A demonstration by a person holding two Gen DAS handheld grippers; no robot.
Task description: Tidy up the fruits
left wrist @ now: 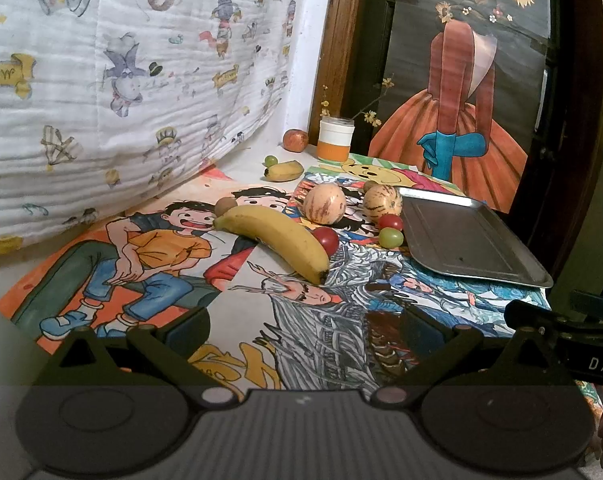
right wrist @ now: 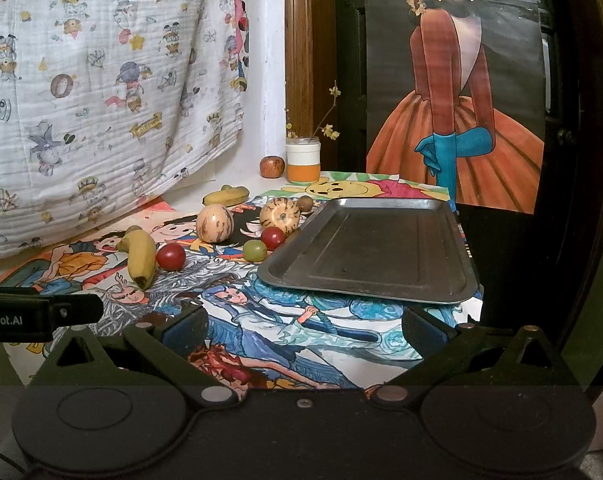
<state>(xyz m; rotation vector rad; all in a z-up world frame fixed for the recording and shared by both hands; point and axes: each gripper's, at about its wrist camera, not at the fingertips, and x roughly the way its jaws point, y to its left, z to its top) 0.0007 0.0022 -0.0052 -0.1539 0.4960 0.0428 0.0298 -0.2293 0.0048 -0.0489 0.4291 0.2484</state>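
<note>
Gripper (left wrist: pixel 301 330), two bananas (left wrist: pixel 275 240), one tray (left wrist: pixel 467 236)

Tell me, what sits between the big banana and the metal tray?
A red cherry tomato beside the big banana, then a green grape and another red tomato near the metal tray; clearest in the right wrist view.

We see a large yellow banana (right wrist: pixel 138 257) lying beside a red cherry tomato (right wrist: pixel 170 256). Two striped pepino melons (right wrist: pixel 214 224) sit behind, near another red tomato (right wrist: pixel 272 237) and a green grape (right wrist: pixel 255 250) just beside the bare metal tray (right wrist: pixel 453 276). A small banana (right wrist: pixel 226 196) and an apple (right wrist: pixel 272 167) lie farther back.
</note>
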